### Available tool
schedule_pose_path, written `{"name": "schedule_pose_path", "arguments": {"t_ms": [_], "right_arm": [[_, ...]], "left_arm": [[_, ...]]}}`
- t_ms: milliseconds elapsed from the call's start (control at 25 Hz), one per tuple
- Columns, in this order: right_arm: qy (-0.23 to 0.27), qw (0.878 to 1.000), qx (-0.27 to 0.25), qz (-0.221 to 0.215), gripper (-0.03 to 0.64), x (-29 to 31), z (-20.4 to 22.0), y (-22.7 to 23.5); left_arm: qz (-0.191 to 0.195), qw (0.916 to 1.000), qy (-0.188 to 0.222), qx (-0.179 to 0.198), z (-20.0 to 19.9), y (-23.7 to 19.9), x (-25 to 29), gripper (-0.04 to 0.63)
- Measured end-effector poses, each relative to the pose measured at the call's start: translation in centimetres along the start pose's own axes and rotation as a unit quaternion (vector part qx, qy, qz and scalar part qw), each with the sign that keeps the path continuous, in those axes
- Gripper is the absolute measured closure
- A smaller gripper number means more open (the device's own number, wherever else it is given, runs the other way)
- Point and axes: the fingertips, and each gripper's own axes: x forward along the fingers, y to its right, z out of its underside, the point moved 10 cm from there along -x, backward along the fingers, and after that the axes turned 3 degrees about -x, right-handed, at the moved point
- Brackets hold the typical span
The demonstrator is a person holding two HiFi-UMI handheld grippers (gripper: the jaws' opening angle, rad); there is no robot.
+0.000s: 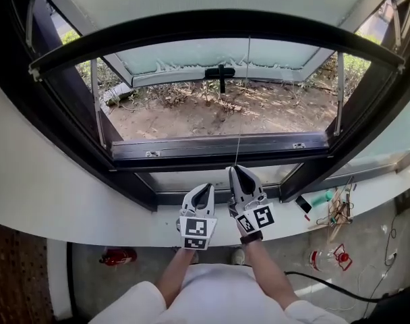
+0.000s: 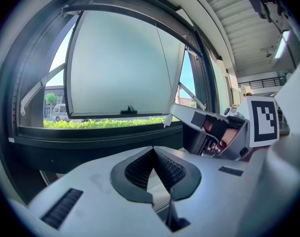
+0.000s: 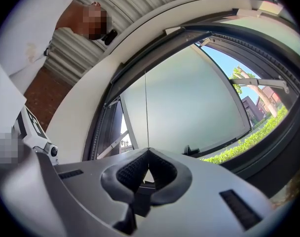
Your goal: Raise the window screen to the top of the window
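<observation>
The window screen's thin pull cord runs from the dark top bar of the window opening straight down to your right gripper. Its jaws are pressed together on the cord at their tips, but the screen itself I cannot tell apart from the frame. Your left gripper is just left of the right one, over the white sill, with its jaws fully together and nothing between them. Farther out, the frosted sash with its black handle stands pushed outward above bare ground.

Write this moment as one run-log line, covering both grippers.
left gripper: shut, empty | right gripper: shut on cord | cord: straight, running up
</observation>
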Motion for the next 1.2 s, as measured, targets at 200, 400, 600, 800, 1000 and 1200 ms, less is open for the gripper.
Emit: {"name": "schedule_pose_path", "arguments": {"t_ms": [200, 400, 600, 800, 1000, 1200], "right_arm": [[0.013, 1.000, -0.001, -0.003, 0.614, 0.0, -0.2, 0.0], [0.019, 1.000, 0.005, -0.001, 0.614, 0.2, -0.8, -0.1], [0.023, 1.000, 0.012, -0.001, 0.614, -0.3, -1.7, 0.2], [0.039, 0.999, 0.018, 0.004, 0.614, 0.0, -2.2, 0.2], [0.056, 0.998, 0.016, -0.005, 0.614, 0.5, -3.0, -0.1], [0.072, 0.997, 0.017, -0.010, 0.614, 1.1, -4.4, -0.3]], "left_arm": [[0.001, 1.0000, 0.003, 0.000, 0.8, 0.1, 0.3, 0.594], [0.001, 1.0000, 0.006, -0.001, 0.7, 0.0, 0.3, 0.594], [0.004, 0.9999, 0.010, 0.001, 0.5, 0.4, 0.4, 0.594], [0.007, 0.9999, 0.010, 0.007, 0.6, 0.1, 0.3, 0.594], [0.007, 0.9999, 0.008, 0.008, 0.9, 0.0, 0.2, 0.594], [0.002, 1.0000, 0.007, 0.006, 0.9, 0.0, 0.1, 0.594]]}}
